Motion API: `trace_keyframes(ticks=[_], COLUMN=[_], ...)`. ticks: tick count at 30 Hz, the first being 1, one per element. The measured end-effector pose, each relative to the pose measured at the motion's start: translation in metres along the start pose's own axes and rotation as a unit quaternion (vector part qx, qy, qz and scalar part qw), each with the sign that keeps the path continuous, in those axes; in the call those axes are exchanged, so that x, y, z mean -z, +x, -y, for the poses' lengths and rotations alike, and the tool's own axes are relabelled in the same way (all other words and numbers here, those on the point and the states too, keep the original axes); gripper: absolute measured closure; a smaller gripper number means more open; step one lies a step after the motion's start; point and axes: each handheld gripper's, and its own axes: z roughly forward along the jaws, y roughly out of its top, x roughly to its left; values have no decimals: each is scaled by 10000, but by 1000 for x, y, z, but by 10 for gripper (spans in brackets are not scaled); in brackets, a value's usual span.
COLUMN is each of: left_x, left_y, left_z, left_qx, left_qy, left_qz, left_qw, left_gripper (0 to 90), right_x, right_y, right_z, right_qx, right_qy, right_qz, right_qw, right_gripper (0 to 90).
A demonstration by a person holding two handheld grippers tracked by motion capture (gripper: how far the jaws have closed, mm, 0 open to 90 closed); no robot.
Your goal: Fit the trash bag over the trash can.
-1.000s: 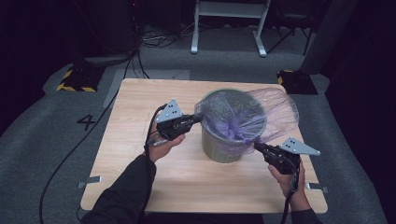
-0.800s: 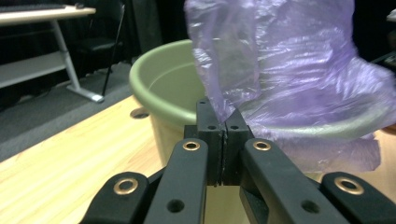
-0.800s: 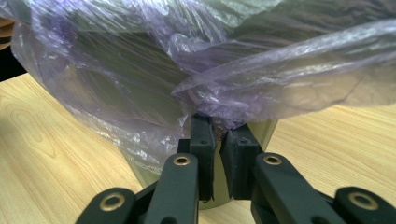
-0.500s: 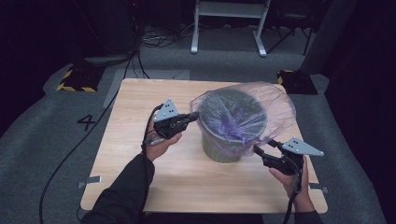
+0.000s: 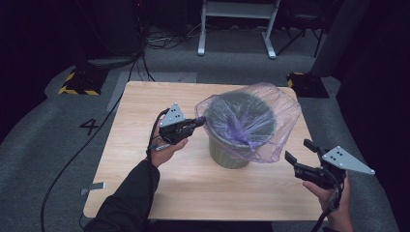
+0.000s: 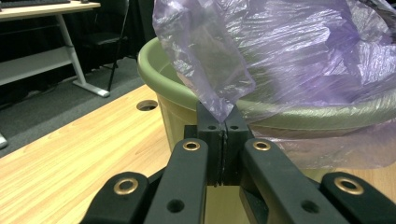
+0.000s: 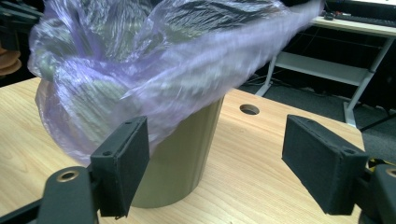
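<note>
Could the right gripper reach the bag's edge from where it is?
Probably yes. The right gripper is open beside the bin, facing the bag hanging over that side, with bare table between. The left gripper holds the far edge.

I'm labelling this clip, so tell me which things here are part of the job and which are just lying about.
In the job:
- thin purple plastic bag
- round green plastic bin
- left gripper, shut on the bag's edge
- right gripper, open

Lying about:
- white metal desk frame
- black cables on the floor
</note>
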Motion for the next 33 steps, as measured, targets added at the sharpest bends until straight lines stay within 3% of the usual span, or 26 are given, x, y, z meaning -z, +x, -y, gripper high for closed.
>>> trace_keyframes(ticks=[4, 8, 12, 14, 18, 22, 26, 29, 31, 33], left_x=[0, 0, 0, -1, -3, -3, -5, -7, -8, -11], left_y=[-1, -1, 0, 0, 2, 3, 5, 6, 7, 9], left_z=[2, 2, 3, 4, 6, 6, 7, 7, 8, 9], left_qx=[24, -18, -76, -55, 0, -8, -17, -49, -53, -24], left_qy=[2, 29, 79, 89, 82, 108, 135, 189, 237, 258], left_qz=[-22, -48, -71, -76, -83, -95, -134, -163, -176, -218], left_qw=[10000, 10000, 9999, 9999, 9999, 9999, 9998, 9997, 9995, 9994], left_gripper=[886, 877, 872, 867, 865, 863, 862, 859, 858, 858], right_x=[9, 17, 20, 20, 10, -13, -37, -54, -65, -76], right_y=[-5, -6, -5, -5, -7, -9, -15, -23, -30, -35], right_z=[2, -8, -28, -38, -53, -62, -64, -62, -60, -57], right_qx=[-36, -77, 50, 20, -102, -266, -381, -461, -524, -494], right_qy=[59, -111, -234, -364, -383, -130, 129, 332, 478, 646], right_qz=[-43, 15, 360, 413, 300, -42, -61, 70, 96, 127], right_qw=[10000, 9999, 9991, 9985, 9988, 9996, 9992, 9984, 9974, 9966], right_gripper=[233, 235, 252, 252, 239, 219, 218, 314, 484, 592])
